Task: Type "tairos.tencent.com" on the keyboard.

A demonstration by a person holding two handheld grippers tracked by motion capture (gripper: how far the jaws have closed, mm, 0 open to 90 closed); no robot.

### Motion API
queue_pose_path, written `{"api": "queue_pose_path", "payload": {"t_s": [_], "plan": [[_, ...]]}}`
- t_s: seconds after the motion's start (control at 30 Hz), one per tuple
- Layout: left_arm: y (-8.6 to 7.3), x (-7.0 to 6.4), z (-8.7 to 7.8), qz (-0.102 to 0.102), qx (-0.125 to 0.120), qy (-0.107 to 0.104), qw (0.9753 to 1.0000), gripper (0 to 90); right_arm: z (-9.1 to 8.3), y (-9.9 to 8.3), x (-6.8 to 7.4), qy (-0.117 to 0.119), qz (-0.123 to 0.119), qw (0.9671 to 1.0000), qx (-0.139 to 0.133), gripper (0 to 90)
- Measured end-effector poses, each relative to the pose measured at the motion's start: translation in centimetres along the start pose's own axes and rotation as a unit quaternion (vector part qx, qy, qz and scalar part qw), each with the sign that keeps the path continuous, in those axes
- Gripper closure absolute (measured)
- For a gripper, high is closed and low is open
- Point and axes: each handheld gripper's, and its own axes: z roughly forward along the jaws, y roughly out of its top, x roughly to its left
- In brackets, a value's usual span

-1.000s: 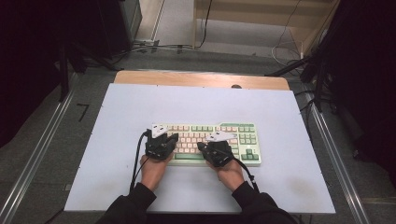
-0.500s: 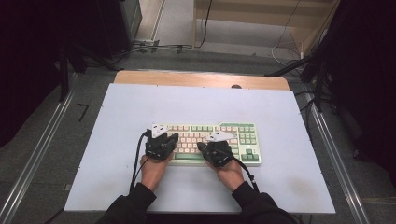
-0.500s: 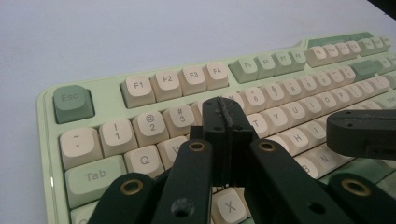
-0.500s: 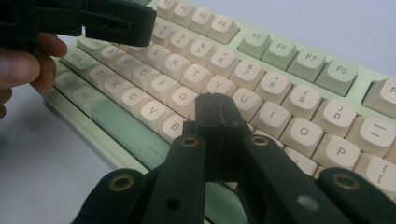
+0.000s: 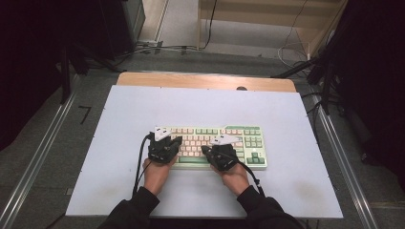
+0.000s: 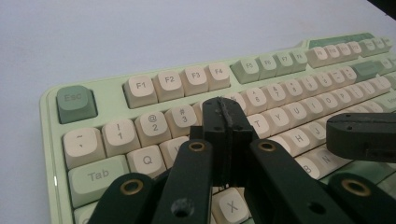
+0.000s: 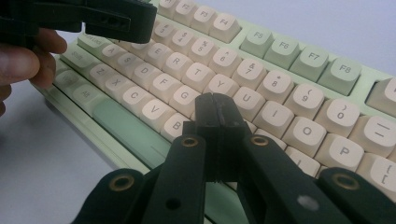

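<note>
Both claws are pressed together and hover over the green keyboard (image 5: 212,147) at the table's centre, the left gripper (image 6: 224,122) near E, the right gripper (image 7: 218,115) near H toward 3 o'clock, so typing seems in hand and next comes a straight press down.

No visible change across the high-view frames: left gripper (image 5: 165,149) and right gripper (image 5: 223,155) sit over the same spots on the keyboard (image 5: 248,138), hands in the same pose. No shift big enough to call.
</note>
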Motion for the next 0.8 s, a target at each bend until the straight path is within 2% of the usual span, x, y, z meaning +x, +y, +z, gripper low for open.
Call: {"api": "queue_pose_path", "payload": {"t_s": [0.5, 0.8], "plan": [[-0.02, 0.06, -0.06, -0.001, 0.000, 0.000, 1.0000, 90.0, 0.60, -0.41, 0.35, 0.000, -0.009, 0.9999, 0.014, 87.5], [-0.02, 0.03, -0.04, 0.000, 0.000, -0.001, 1.0000, 90.0, -0.17, 0.06, -0.10, -0.002, 0.002, 1.0000, -0.007, 87.5]]}}
